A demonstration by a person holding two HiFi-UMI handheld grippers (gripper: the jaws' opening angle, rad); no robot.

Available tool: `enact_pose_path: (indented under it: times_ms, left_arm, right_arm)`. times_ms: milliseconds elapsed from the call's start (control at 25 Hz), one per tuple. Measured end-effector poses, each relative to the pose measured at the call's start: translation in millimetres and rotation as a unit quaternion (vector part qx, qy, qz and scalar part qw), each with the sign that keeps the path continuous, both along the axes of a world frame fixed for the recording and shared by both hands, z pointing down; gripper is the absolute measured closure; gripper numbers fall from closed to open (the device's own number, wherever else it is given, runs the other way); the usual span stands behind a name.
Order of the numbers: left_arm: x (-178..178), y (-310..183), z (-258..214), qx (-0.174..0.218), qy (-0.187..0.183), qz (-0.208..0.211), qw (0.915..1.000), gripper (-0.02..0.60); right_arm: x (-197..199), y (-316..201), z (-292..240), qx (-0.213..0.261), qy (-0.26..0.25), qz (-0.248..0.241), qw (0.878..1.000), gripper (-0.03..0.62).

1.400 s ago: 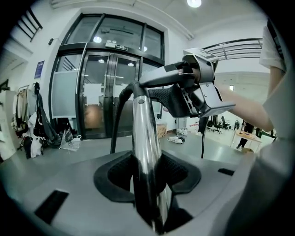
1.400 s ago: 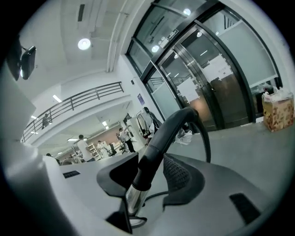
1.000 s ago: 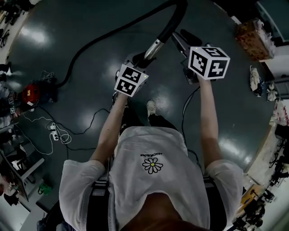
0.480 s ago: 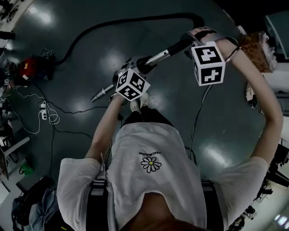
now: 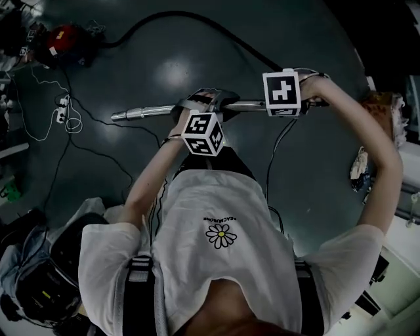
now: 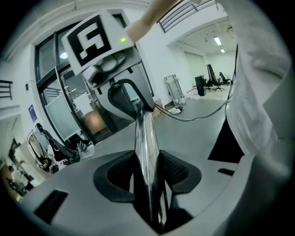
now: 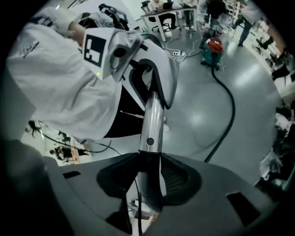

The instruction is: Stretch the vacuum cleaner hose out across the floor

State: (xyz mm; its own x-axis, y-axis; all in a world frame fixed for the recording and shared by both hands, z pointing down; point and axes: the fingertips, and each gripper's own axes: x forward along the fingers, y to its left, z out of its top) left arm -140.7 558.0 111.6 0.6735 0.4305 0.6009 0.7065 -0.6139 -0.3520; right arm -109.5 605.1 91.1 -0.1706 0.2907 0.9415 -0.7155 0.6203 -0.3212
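The vacuum cleaner hose point(image 5: 197, 18) is a thick black tube. It leaves the right end of the metal wand point(image 5: 141, 113), arcs away over the far floor and bends left to the red vacuum cleaner point(image 5: 65, 36) at the far left. It lies in one long curve, not a straight line. In my right gripper view the same hose point(image 7: 228, 106) sweeps across the glossy floor from the red cleaner point(image 7: 214, 48) back toward me.

I hold the wand roughly level across my front, off the floor, its free end pointing left. It is a shiny chrome pipe. At its right end it passes into a black sleeve and a curved black handle point(image 6: 124, 94), and a small round hole point(image 7: 150, 141) sits in the pipe just above the sleeve.

My left gripper point(image 5: 200, 105) is clamped on the chrome pipe near its middle. In the left gripper view the pads point(image 6: 177, 170) press on the pipe point(image 6: 145, 138) from both sides. My right gripper point(image 5: 292, 105) is closed on the wand further right. In its own view the jaws pinch the black sleeve where the pipe point(image 7: 154, 115) begins.

The floor point(image 5: 164, 65) is dark grey-green with bright glare patches. A white power strip point(image 5: 62, 104) with loose white cord lies at the far left, and thin black cables point(image 5: 85, 151) trail across the floor to my left.
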Motion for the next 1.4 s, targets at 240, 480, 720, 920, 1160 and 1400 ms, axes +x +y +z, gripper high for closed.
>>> enact_pose_path:
  times_ms: [240,480,720,920,1160,1400]
  left_arm:
    - [-83,26,10,0.066,-0.014,0.035,0.9971,0.413]
    - [-140,47,27,0.114,-0.038,0.032,0.9923,0.413]
    - [-177,80,22,0.147,-0.018,0.022,0.9888,0.413]
    - [-191,132,10,0.174,0.007,0.009,0.9847,0.413]
    - [-195,198,18,0.235,-0.008,0.025,0.9717,0.413]
    - [-223,253,-9,0.212,-0.013,0.024,0.9769,0.417]
  right_arm:
    - [-86,34,24,0.003,-0.094,0.036,0.995,0.442]
    - [-142,60,61,-0.056,-0.109,-0.031,0.992,0.441]
    - [-175,90,56,0.004,-0.102,-0.041,0.994,0.439]
    - [-193,141,50,0.06,-0.141,-0.032,0.988,0.431]
    - [-197,206,77,0.034,-0.098,-0.089,0.991,0.425]
    - [-231,255,95,0.013,-0.016,-0.195,0.98,0.421]
